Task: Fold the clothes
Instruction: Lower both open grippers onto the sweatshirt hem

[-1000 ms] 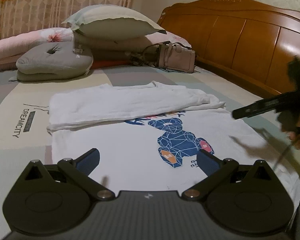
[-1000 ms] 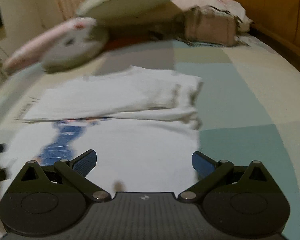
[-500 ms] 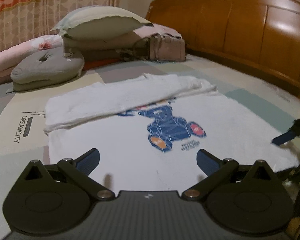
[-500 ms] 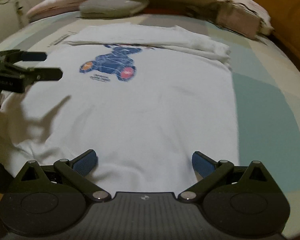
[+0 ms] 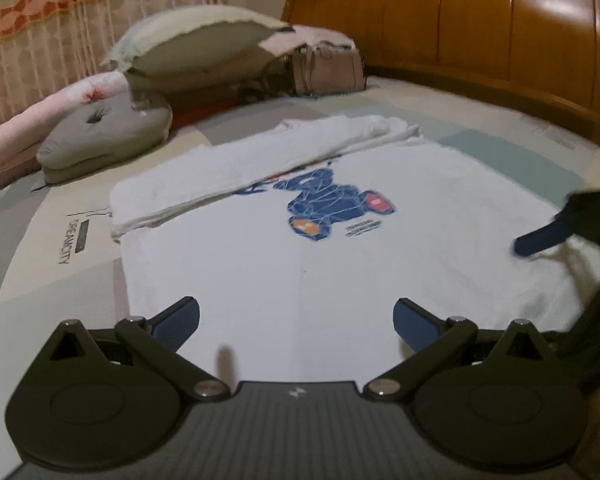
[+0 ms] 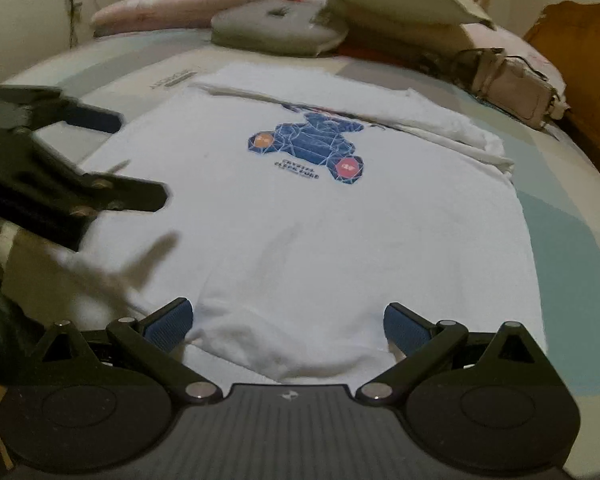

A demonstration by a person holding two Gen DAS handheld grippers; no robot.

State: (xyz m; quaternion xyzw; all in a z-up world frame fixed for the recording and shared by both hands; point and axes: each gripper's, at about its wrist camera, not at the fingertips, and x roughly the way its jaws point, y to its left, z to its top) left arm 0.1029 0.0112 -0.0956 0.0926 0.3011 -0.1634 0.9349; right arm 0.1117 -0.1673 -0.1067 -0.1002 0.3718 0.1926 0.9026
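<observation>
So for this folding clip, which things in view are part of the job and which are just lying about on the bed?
Part of the job:
- white T-shirt with a blue bear print, far edge already folded over
- left gripper, open over the near hem
- right gripper, open at the near hem

Just lying about:
- handbag
- grey cushion
- pillow
- pink bolster

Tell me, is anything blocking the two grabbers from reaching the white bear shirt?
Nothing visible is. The white T-shirt with the blue bear print lies flat on the bed, its near edge between the open right gripper. The open left gripper has only shirt ahead.
</observation>
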